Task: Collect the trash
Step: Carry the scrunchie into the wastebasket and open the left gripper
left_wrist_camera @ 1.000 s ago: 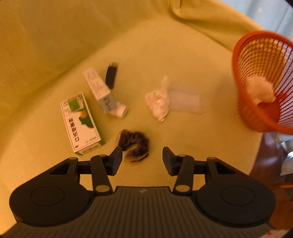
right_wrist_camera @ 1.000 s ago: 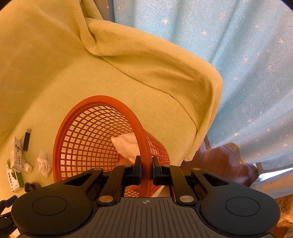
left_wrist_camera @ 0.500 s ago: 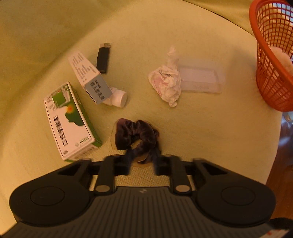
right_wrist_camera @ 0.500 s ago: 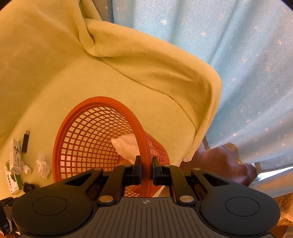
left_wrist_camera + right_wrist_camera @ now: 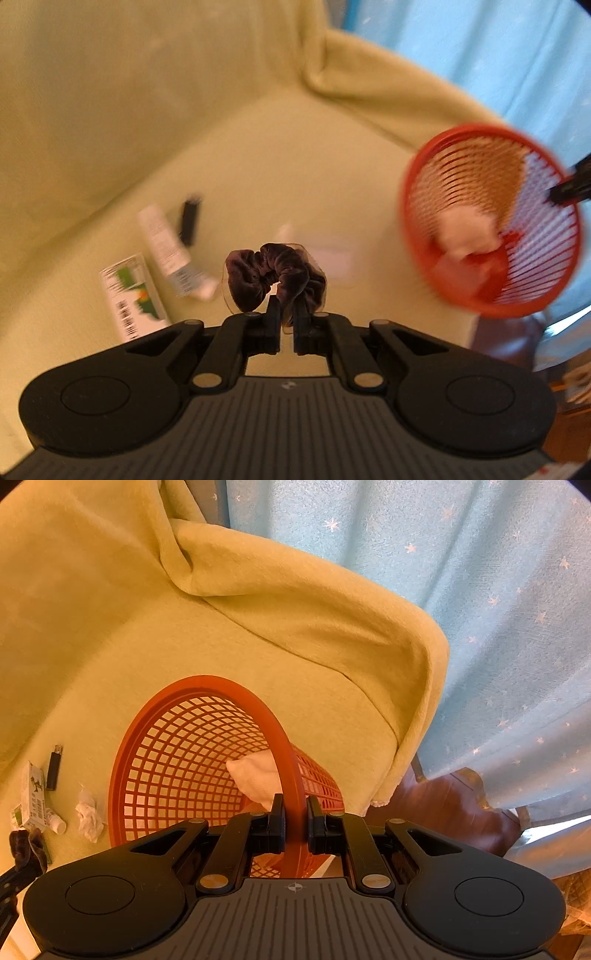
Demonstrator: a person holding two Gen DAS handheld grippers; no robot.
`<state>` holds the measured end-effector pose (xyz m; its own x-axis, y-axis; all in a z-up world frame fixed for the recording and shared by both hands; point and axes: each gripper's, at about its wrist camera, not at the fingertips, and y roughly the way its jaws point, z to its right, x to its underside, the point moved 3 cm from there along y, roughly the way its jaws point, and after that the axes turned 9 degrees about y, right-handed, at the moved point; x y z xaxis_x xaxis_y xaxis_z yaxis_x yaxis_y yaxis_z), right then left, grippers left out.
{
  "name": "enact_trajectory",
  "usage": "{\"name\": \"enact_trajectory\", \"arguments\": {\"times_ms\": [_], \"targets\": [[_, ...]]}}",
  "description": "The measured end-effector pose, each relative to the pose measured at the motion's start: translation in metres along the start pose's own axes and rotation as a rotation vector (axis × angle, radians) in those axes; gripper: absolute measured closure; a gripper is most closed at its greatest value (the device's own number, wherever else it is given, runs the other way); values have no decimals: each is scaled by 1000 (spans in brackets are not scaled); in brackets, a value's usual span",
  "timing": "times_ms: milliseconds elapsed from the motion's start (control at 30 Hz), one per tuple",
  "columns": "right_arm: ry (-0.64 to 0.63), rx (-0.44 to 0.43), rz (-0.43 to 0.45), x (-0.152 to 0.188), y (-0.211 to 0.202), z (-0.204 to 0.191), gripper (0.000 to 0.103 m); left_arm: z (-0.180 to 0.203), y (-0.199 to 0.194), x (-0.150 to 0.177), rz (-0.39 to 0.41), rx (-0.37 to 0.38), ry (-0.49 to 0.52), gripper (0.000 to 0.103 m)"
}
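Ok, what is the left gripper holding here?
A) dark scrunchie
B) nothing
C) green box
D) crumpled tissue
A: the left gripper has its fingers shut on the dark scrunchie, lifted off the blanket, while the tissue and green box lie below.

- Dark velvet scrunchie [image 5: 275, 278]: bunched, lifted off the yellow-green blanket [image 5: 258, 155].
- Orange mesh basket [image 5: 192, 775]: tilted at the blanket's edge, white wad [image 5: 258, 777] inside.
- Crumpled tissue [image 5: 89, 814]: on the blanket, just beside the basket.
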<state>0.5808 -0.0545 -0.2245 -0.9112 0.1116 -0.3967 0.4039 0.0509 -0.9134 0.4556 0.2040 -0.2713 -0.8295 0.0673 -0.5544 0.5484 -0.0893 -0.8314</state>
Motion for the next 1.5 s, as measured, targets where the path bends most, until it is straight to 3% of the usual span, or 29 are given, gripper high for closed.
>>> {"name": "enact_trajectory", "arguments": {"times_ms": [300, 733, 900, 1067, 1500], "targets": [[-9, -14, -1, -3, 2, 2, 96, 64, -12, -40, 90, 119, 39, 100], [-16, -29, -3, -5, 3, 4, 96, 89, -17, -56, 123, 186, 53, 100], [-16, -27, -2, -4, 3, 4, 96, 100, -13, -67, 131, 235, 47, 93], [-16, -27, -3, -4, 3, 3, 96, 96, -16, -63, 125, 212, 45, 93], [-8, -13, -1, -5, 4, 2, 96, 29, 7, -18, -13, 19, 3, 93]]}}
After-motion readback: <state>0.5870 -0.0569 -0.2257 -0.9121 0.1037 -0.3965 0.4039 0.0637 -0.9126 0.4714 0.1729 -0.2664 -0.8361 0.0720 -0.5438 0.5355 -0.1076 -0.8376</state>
